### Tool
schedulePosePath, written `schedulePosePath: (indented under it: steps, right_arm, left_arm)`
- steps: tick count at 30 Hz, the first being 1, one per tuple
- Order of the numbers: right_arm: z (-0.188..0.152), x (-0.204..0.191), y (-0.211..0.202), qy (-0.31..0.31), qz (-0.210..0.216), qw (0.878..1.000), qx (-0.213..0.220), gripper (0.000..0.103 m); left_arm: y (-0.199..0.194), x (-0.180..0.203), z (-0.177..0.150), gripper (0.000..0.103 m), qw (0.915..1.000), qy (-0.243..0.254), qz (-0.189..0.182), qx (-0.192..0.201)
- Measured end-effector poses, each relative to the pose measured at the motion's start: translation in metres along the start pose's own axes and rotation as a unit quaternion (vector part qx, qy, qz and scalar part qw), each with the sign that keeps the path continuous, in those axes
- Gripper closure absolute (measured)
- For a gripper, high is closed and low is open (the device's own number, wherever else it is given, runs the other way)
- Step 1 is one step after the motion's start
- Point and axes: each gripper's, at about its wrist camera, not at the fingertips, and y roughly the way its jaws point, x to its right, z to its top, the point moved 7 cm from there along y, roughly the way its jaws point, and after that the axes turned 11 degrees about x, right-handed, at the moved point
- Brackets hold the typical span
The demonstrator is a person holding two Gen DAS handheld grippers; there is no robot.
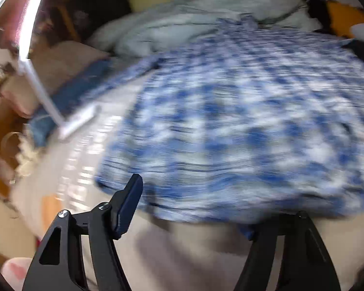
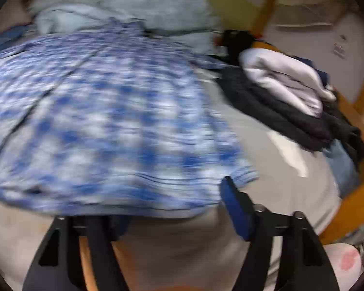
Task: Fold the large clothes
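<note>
Both grippers' fingers (image 1: pixel 131 201) straddle the checked shirt's (image 1: pixel 230 121) hem, half-open.

Blur: the blue checked shirt (image 1: pixel 242 121) ahead of both claws is smeared by motion, its pattern unreadable.
Left claw (image 1: pixel 194 208): one finger hidden under the shirt's near hem; whether the pads press cloth cannot be told.
Right claw (image 2: pixel 172 208): one finger likewise covered by the hem.
Cut off: the dark clothes pile (image 2: pixel 291 111) beyond the right claw, at the edge.

My left gripper (image 1: pixel 189 208) and right gripper (image 2: pixel 174 206) are black angular frames with silver screws and blue finger pads (image 2: pixel 235 208).
</note>
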Motion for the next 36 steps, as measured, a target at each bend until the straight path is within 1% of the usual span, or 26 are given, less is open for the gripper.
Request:
schedulePosePath:
  steps: [1, 2, 3, 4, 5, 6, 8, 11, 13, 16, 20, 21, 23, 25, 26, 29, 31, 33, 34, 35, 36]
  right_arm:
    - [-0.001, 0.005, 0.002, 0.014, 0.002, 1.0, -0.01, 0.075]
    - [-0.001, 0.009, 0.005, 0.024, 0.005, 1.0, -0.015, 0.088]
    - [0.0, 0.013, 0.005, 0.042, 0.011, 0.999, -0.019, 0.092]
    - [0.002, 0.014, 0.004, 0.051, 0.017, 0.998, -0.019, 0.095]
    - [0.005, 0.015, 0.003, 0.054, 0.017, 0.998, -0.02, 0.099]
    - [0.008, 0.016, 0.002, 0.054, 0.016, 0.998, -0.018, 0.099]
    - [0.019, 0.018, -0.007, 0.066, 0.036, 0.997, -0.01, 0.1]
    - [0.045, 0.026, -0.013, 0.078, 0.054, 0.996, -0.005, 0.1]
    - [0.063, 0.028, -0.008, 0.08, 0.072, 0.994, -0.005, 0.1]
    - [0.088, 0.022, 0.004, 0.066, 0.088, 0.994, -0.007, 0.1]
    - [0.113, 0.014, 0.033, 0.041, 0.081, 0.996, -0.004, 0.1]
    - [0.118, 0.012, 0.043, 0.037, 0.078, 0.996, -0.005, 0.1]
    - [0.124, 0.01, 0.059, 0.032, 0.073, 0.997, -0.007, 0.1]
    - [0.125, 0.007, 0.076, 0.03, 0.075, 0.997, -0.011, 0.1]
    - [0.125, 0.006, 0.085, 0.032, 0.078, 0.996, -0.015, 0.1]
    - [0.119, 0.0, 0.111, 0.045, 0.087, 0.994, -0.045, 0.1]
    - [0.117, -0.009, 0.125, 0.033, 0.091, 0.994, -0.058, 0.1]
    - [0.115, -0.015, 0.133, 0.02, 0.09, 0.994, -0.063, 0.1]
    - [0.113, -0.016, 0.135, 0.02, 0.092, 0.993, -0.067, 0.1]
    - [0.111, -0.016, 0.136, 0.023, 0.096, 0.993, -0.07, 0.099]
    - [0.111, -0.015, 0.136, 0.027, 0.101, 0.992, -0.071, 0.098]
  left_arm:
    - [0.005, -0.006, -0.001, 0.05, 0.9999, -0.006, 0.012, -0.005]
    - [0.01, -0.009, -0.002, 0.074, 0.9997, -0.015, 0.015, -0.013]
    - [0.016, -0.01, -0.003, 0.098, 0.9996, -0.018, 0.008, -0.021]
    - [0.02, -0.007, -0.004, 0.1, 0.9996, -0.012, 0.001, -0.025]
    - [0.019, -0.007, -0.002, 0.1, 0.9998, 0.001, 0.01, -0.019]
    - [0.015, -0.009, 0.002, 0.1, 0.9999, 0.0, 0.013, -0.01]
    - [0.005, -0.018, 0.018, 0.1, 0.9997, -0.02, 0.004, 0.011]
    - [0.0, -0.027, 0.044, 0.1, 0.9998, -0.008, 0.002, 0.016]
    - [0.007, -0.032, 0.06, 0.1, 1.0, -0.004, -0.001, 0.004]
    - [0.026, -0.035, 0.077, 0.1, 0.9996, 0.003, -0.018, -0.021]
    - [0.062, -0.027, 0.095, 0.1, 0.9981, 0.018, -0.035, -0.048]
    - [0.07, -0.023, 0.098, 0.1, 0.9978, 0.021, -0.041, -0.048]
    - [0.089, -0.015, 0.105, 0.1, 0.9974, 0.042, -0.044, -0.038]
    - [0.107, -0.006, 0.106, 0.1, 0.9961, 0.065, -0.044, -0.04]
    - [0.117, -0.002, 0.106, 0.1, 0.9958, 0.066, -0.045, -0.043]
    - [0.141, 0.006, 0.104, 0.1, 0.9951, 0.051, -0.058, -0.062]
    - [0.153, 0.011, 0.102, 0.1, 0.9943, 0.05, -0.058, -0.075]
    - [0.156, 0.016, 0.101, 0.099, 0.994, 0.063, -0.057, -0.069]
    - [0.155, 0.017, 0.1, 0.097, 0.9939, 0.071, -0.058, -0.061]
    - [0.153, 0.017, 0.1, 0.085, 0.9936, 0.082, -0.056, -0.053]
    - [0.15, 0.016, 0.101, 0.058, 0.9937, 0.089, -0.05, -0.046]
